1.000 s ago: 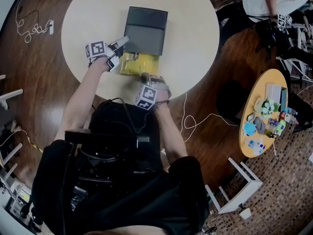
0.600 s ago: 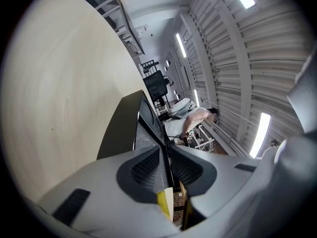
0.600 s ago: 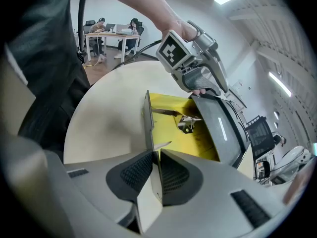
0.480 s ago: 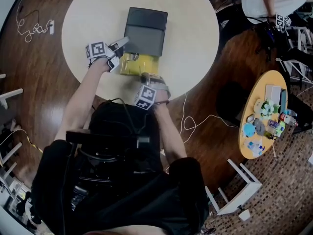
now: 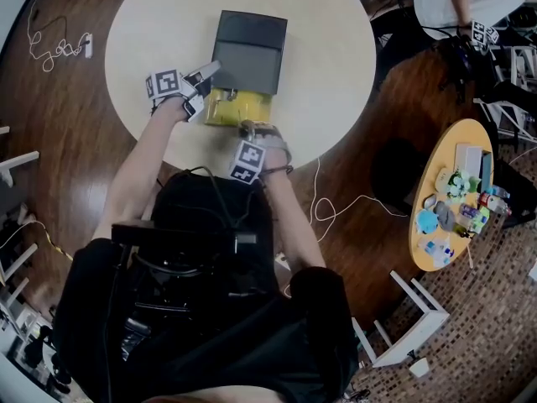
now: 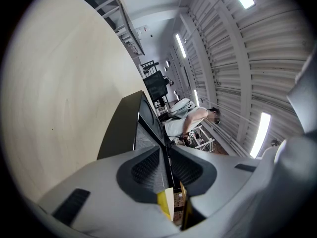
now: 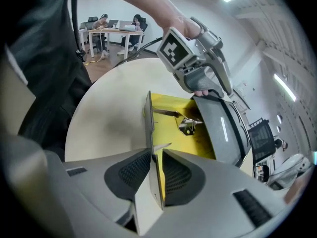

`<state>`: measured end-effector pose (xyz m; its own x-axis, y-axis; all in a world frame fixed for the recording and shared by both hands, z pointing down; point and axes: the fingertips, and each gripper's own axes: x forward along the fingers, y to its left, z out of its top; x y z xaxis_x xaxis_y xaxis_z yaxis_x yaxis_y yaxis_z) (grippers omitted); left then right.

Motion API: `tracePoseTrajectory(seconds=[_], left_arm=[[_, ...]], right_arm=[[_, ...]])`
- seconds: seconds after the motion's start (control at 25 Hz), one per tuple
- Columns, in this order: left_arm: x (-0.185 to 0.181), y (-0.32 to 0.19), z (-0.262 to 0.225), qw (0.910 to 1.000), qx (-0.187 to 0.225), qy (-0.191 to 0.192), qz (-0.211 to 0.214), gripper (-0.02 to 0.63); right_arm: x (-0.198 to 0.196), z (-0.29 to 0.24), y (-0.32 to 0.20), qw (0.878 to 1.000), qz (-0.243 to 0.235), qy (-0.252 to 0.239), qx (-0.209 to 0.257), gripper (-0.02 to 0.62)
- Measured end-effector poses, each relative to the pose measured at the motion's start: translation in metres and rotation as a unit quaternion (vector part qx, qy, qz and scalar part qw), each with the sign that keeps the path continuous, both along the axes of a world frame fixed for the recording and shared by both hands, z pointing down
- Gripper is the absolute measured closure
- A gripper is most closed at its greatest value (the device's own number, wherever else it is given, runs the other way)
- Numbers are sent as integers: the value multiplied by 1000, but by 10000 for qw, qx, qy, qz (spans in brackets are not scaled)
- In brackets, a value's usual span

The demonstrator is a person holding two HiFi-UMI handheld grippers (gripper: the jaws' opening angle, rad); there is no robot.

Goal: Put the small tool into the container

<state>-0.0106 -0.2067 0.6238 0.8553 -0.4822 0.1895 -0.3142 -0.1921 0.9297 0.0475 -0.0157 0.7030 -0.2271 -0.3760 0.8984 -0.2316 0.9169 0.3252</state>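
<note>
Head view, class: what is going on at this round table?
A person works a yellow-lined box on the table with two handheld grippers. The left gripper is clamped on the edge of the open dark lid. The right gripper straddles the box's near wall, its jaws having just been opening; whether they press it is unclear. A small metal tool lies inside the box.

Clear from above into yellow container [image 5: 237,107]. Barred at far side by opened dark lid [image 5: 249,53], at left by left hand-held gripper [image 5: 211,74], at near wall by right hand-held gripper [image 5: 249,128], with jaws just opened wider astride that wall. Bare bench [image 5: 327,65] to right.
</note>
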Motion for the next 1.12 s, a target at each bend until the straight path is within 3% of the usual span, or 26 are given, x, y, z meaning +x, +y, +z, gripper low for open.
tracePoseTrajectory(seconds=[0.2, 0.28, 0.48, 1.12], left_arm=[[0, 0, 2, 10000, -20, 10, 7, 545], [1, 0, 0, 10000, 21, 66, 13, 545], [1, 2, -1, 10000, -33, 31, 21, 549], [2, 1, 2, 10000, -31, 68, 2, 568]], right_arm=[[-18, 12, 0, 9992, -322, 216, -53, 485], [-20, 16, 0, 9987, -391, 278, -142, 540], [-21, 14, 2, 9980, -518, 311, -201, 551], [-16, 15, -15, 9986, -124, 468, -205, 551]])
